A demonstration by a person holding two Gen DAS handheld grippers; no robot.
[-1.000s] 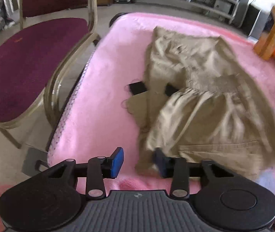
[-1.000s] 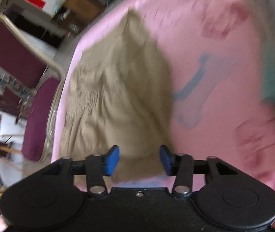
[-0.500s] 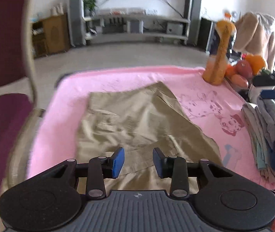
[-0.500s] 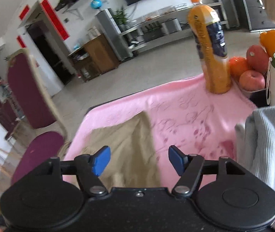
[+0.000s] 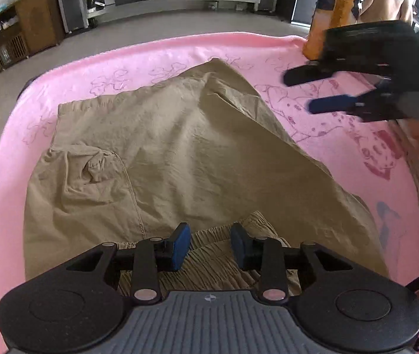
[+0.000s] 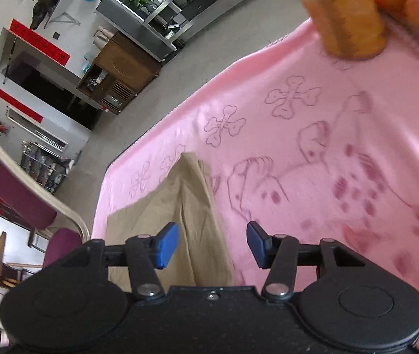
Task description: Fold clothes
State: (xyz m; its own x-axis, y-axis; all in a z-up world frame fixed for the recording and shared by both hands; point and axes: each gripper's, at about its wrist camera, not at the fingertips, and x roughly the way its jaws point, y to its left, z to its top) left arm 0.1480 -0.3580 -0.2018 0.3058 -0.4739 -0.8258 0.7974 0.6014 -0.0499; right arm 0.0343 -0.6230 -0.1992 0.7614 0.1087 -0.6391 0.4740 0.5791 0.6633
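Left wrist view: the khaki shorts point(image 5: 162, 159) lie spread on the pink blanket point(image 5: 321, 129), running from 6 up to 12 o'clock. The left gripper point(image 5: 209, 246) hovers spread over the elastic waistband point(image 5: 209, 261), empty.

Right wrist view: the right gripper point(image 6: 213, 244) is spread wide, empty; a shorts corner lies beneath its 9 o'clock finger point(image 6: 166, 246)

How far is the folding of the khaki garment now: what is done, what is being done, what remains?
Done: the khaki garment lies on the pink blanket with one part folded over, covering most of its elastic waistband. In hand: nothing is gripped; the left tongs are open above the waistband, and the right tongs are open over the far corner. Left: the shape is uneven and wrinkled, so more folds probably remain.
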